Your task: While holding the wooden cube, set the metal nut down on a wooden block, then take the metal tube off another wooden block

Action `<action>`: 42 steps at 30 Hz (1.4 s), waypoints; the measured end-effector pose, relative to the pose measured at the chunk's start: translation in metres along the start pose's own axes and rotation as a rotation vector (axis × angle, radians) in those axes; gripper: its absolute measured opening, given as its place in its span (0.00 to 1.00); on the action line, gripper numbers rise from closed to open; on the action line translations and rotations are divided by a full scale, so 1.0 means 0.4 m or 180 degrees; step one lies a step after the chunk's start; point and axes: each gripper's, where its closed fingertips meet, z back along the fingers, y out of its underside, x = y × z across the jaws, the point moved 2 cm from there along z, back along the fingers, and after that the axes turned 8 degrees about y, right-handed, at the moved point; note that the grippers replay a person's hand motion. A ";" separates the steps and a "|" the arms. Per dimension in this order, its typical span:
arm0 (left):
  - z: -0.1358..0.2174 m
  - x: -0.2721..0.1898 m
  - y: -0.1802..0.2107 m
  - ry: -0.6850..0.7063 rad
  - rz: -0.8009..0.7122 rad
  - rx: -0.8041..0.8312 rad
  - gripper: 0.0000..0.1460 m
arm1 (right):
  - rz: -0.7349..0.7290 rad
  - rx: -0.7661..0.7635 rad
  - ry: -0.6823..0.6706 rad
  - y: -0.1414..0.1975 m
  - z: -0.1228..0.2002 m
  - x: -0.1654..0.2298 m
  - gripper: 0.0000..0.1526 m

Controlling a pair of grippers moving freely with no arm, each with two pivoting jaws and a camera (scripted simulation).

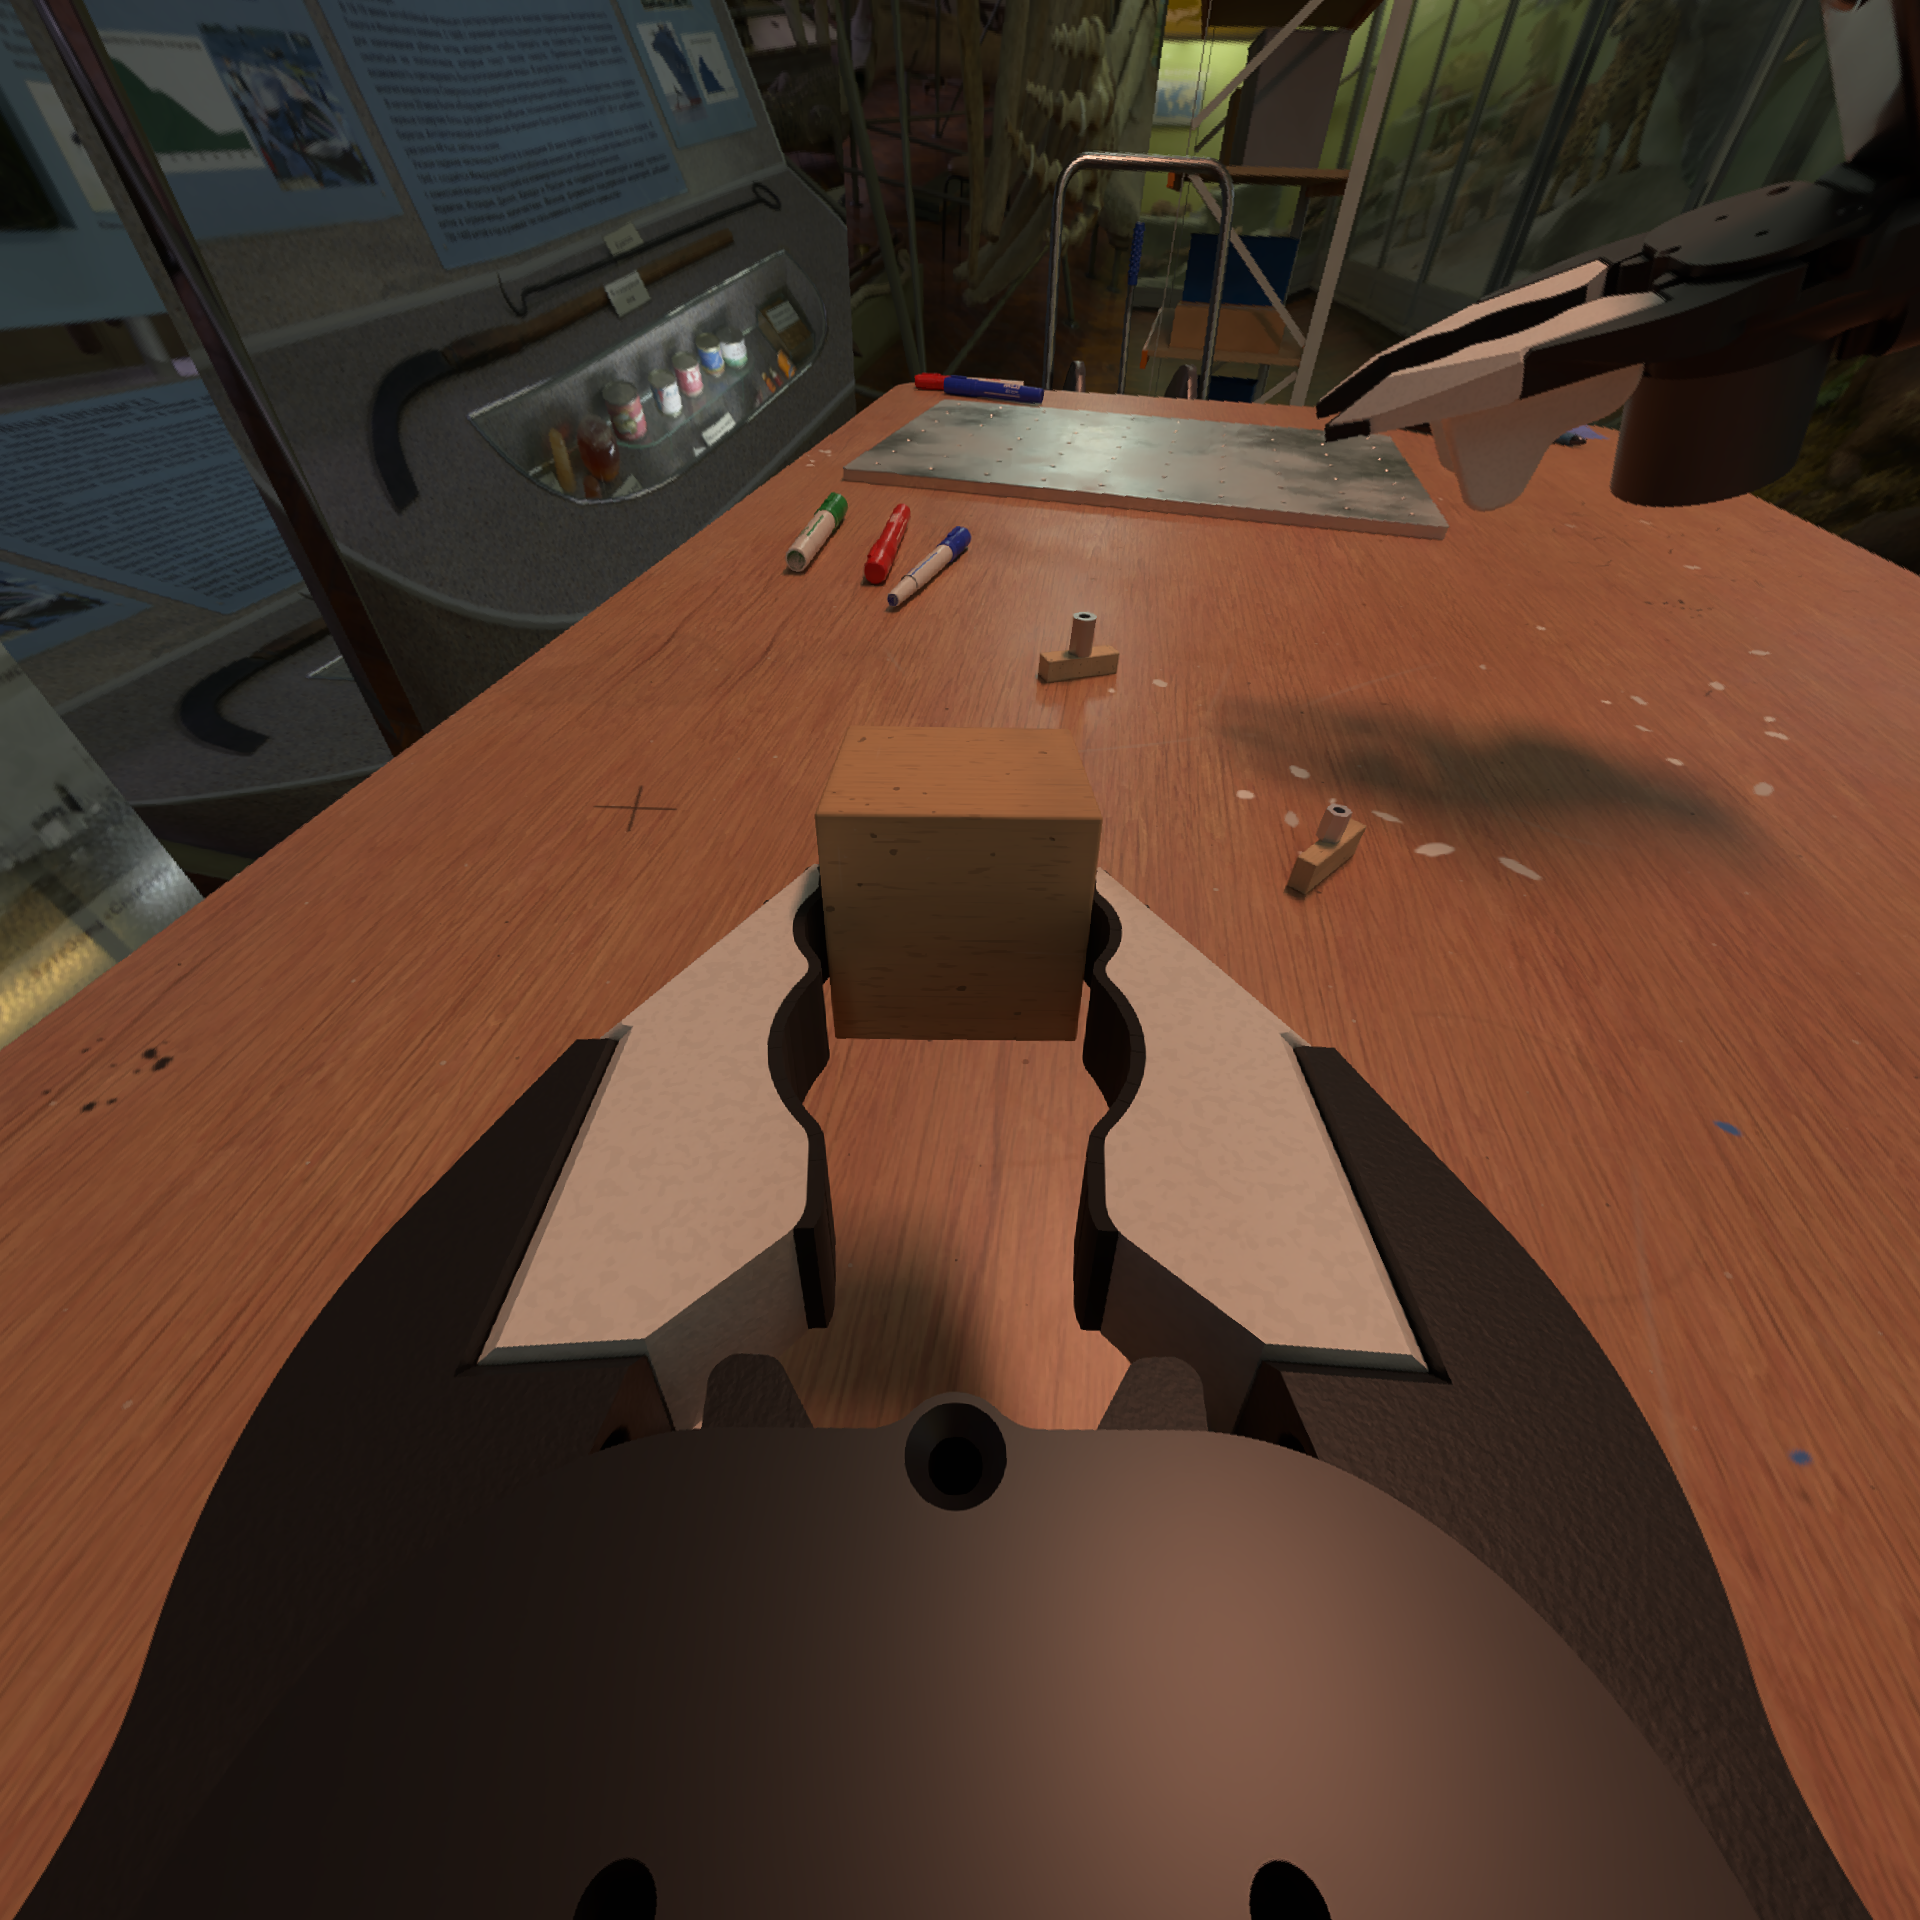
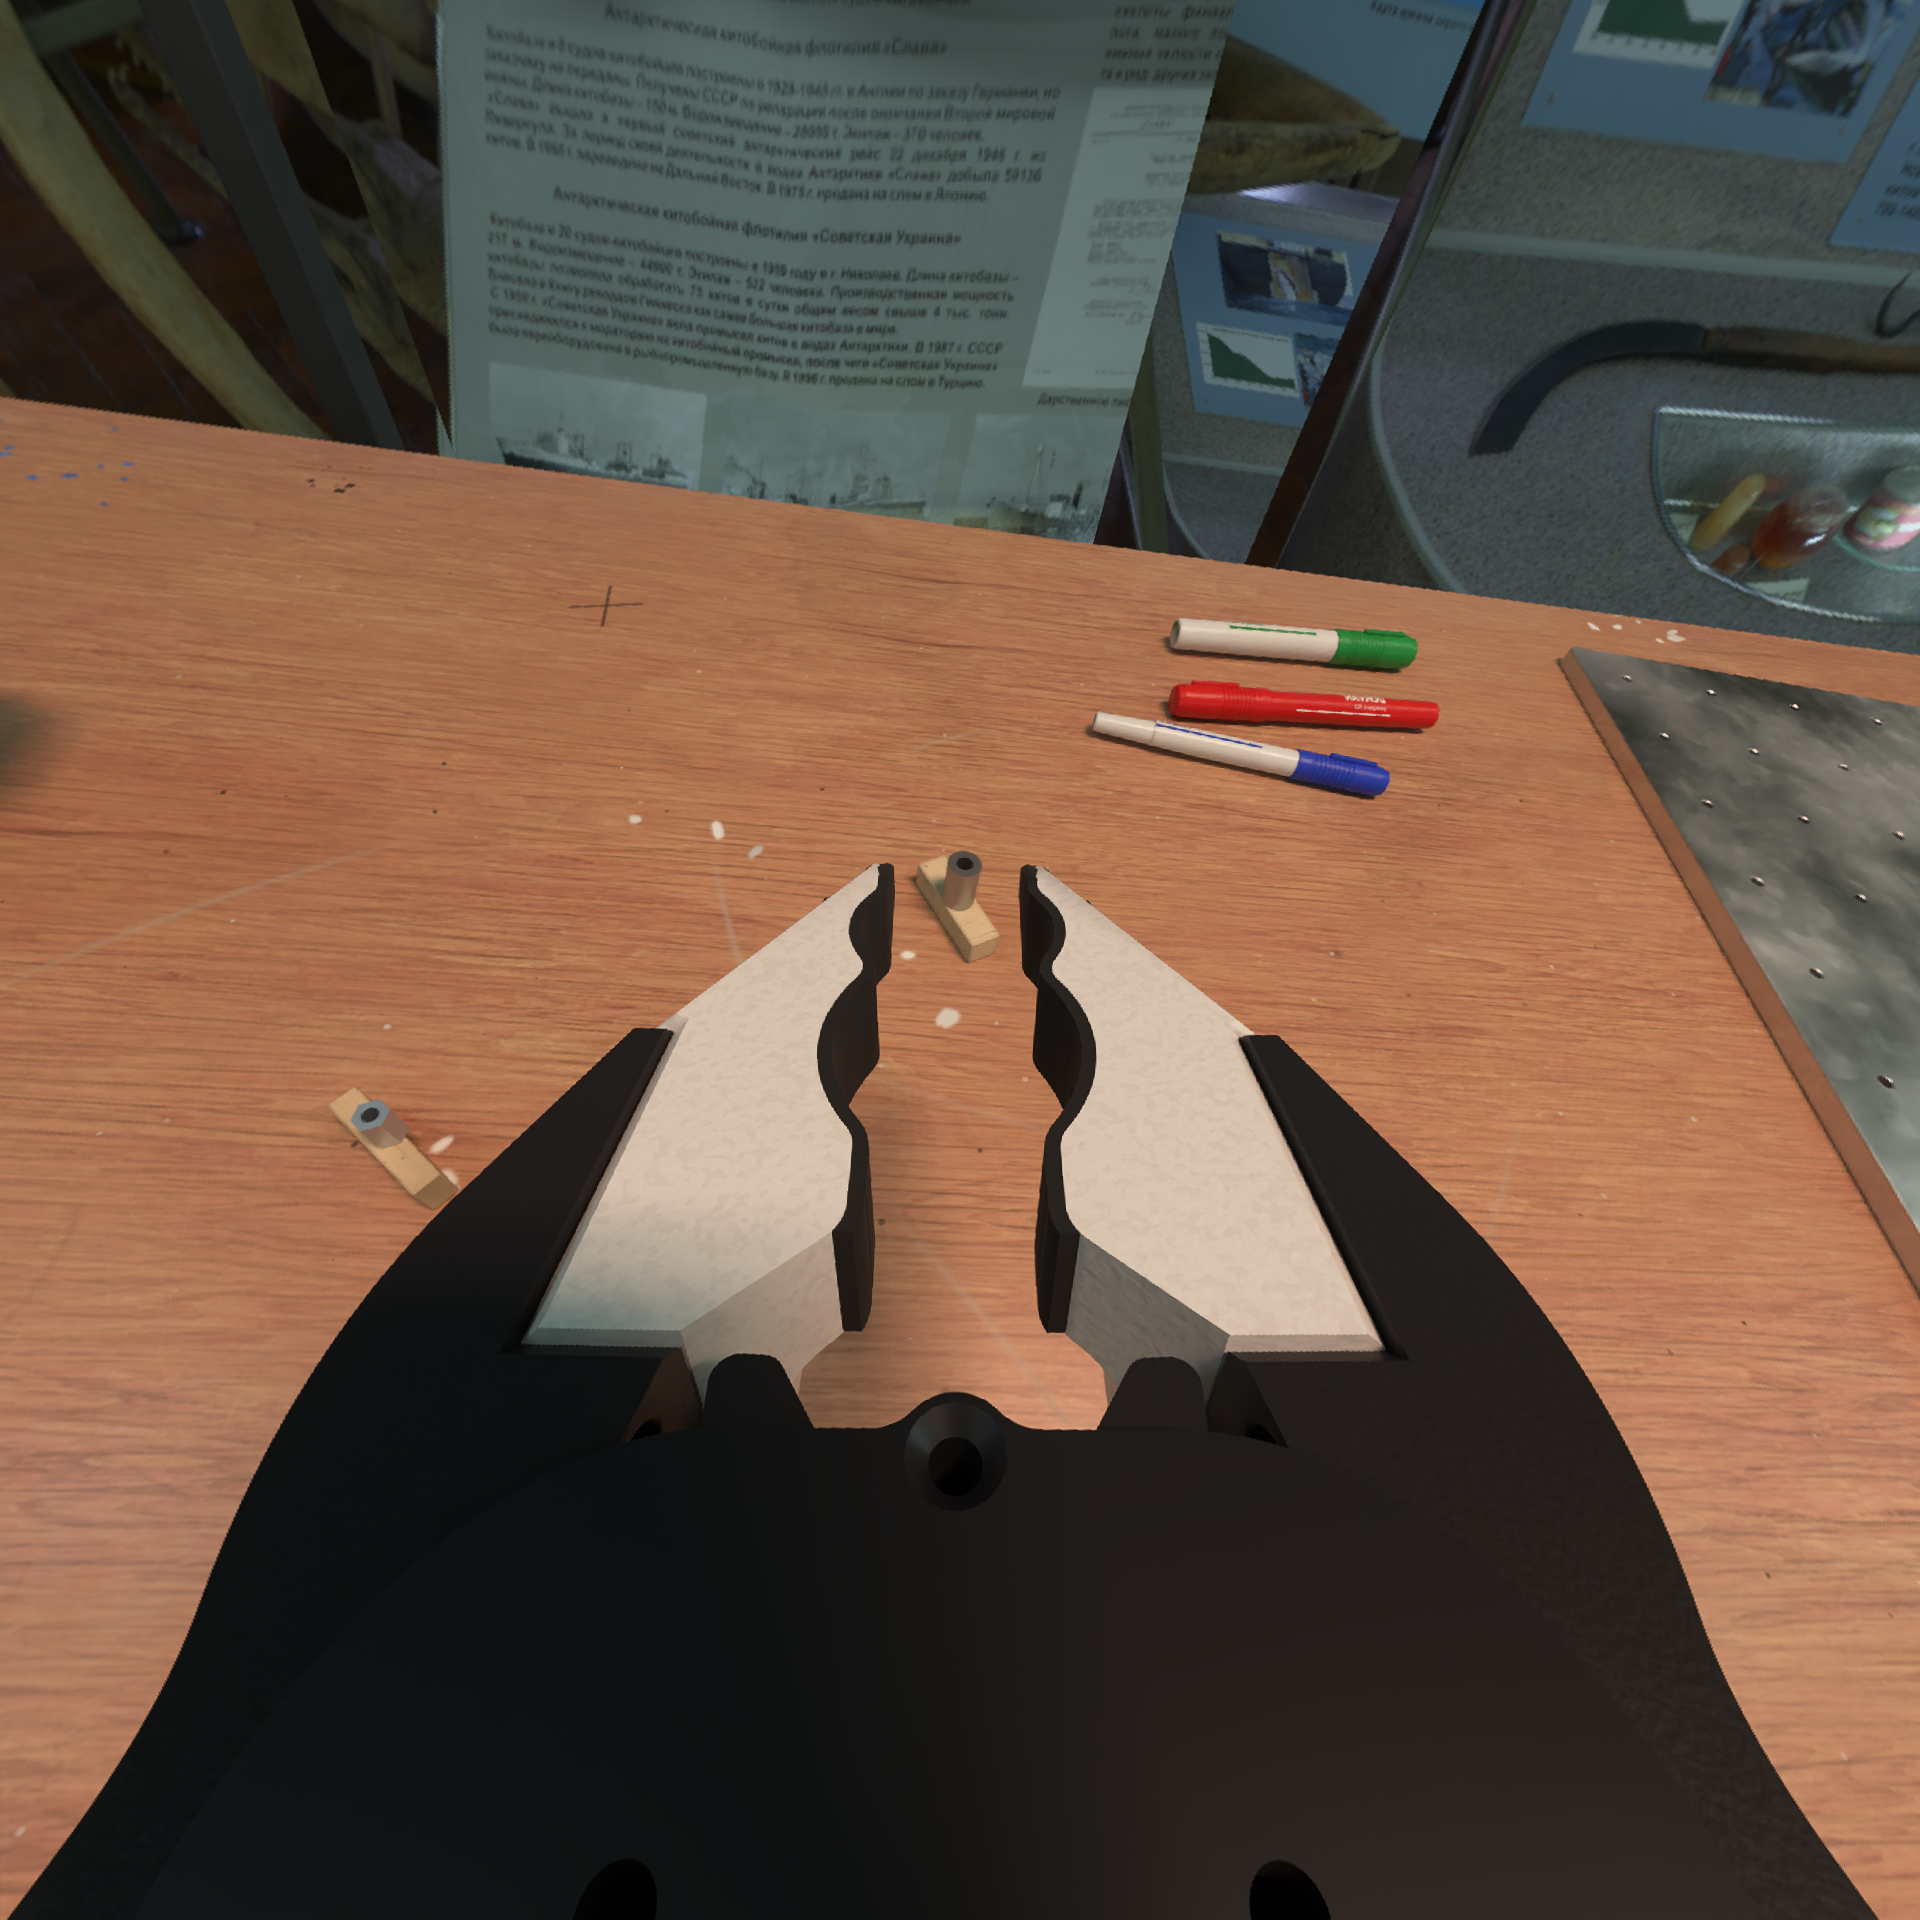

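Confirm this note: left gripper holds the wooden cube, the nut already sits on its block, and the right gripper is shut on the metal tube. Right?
Not quite. In the right wrist view the right gripper is open and empty; the metal tube stands on its wooden block, beyond the fingertips. The left gripper does hold the wooden cube, and the metal nut sits on its own block.

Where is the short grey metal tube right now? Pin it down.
The grey metal tube stands upright on a small pale wooden block just beyond the open right gripper, below-left of the three markers in the right wrist view.
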 end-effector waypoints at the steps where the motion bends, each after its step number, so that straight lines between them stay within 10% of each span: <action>1: 0.000 0.000 0.000 0.0000 -0.0007 0.0003 0.32 | -0.0016 -0.0012 -0.0002 0.000 0.000 -0.007 0.16; 17: -0.005 0.001 0.005 0.0035 0.0042 0.0056 0.32 | -0.0268 0.0385 -0.0112 0.065 -0.102 -0.020 0.12; 26: -0.008 0.004 0.007 0.0084 0.0109 0.0081 0.32 | 0.0307 0.1291 -0.0527 0.102 -0.248 0.020 0.09; 42: -0.009 0.003 0.008 0.0164 0.0176 0.0077 0.32 | 0.1252 0.1547 -0.1309 0.149 -0.319 0.032 0.08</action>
